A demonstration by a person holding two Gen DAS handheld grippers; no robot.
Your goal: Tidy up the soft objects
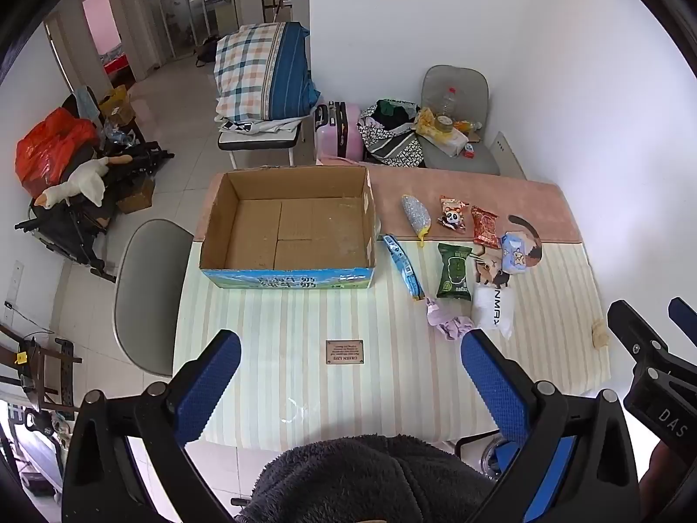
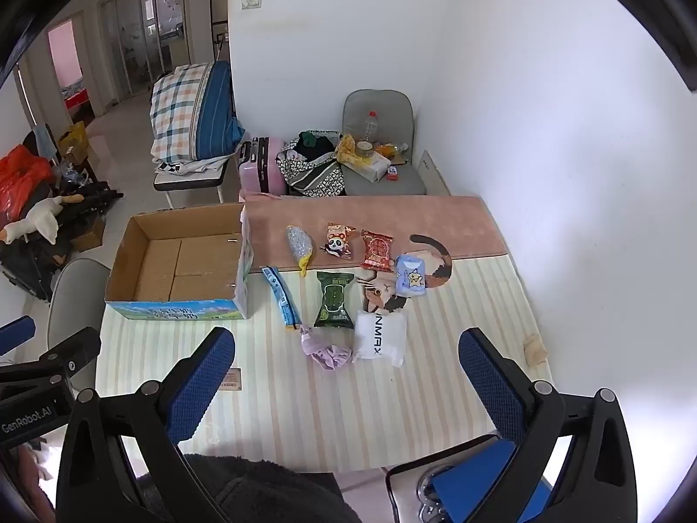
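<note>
An empty cardboard box (image 1: 287, 226) (image 2: 183, 261) stands at the table's far left. Right of it lie several soft packs: a long blue pack (image 1: 403, 266) (image 2: 281, 294), a green wipes pack (image 1: 455, 270) (image 2: 334, 300), a white pack (image 1: 494, 308) (image 2: 379, 337), a lilac cloth (image 1: 448, 322) (image 2: 326, 353), a light blue tissue pack (image 1: 516, 255) (image 2: 411, 281), a red snack bag (image 1: 484, 226) (image 2: 377, 250), a panda snack (image 1: 453, 214) (image 2: 337, 240) and a silvery scrubber (image 1: 416, 218) (image 2: 299, 246). My left gripper (image 1: 350, 385) and right gripper (image 2: 346, 385) are open and empty above the table's near edge.
The striped table mat (image 1: 305, 331) has a small brown label (image 1: 344, 351). A grey chair (image 1: 143, 300) stands left of the table, and another (image 2: 379, 139) holding clutter stands behind it. A white wall (image 2: 566, 174) runs along the right side. A crumpled scrap (image 2: 535, 348) lies at the right edge.
</note>
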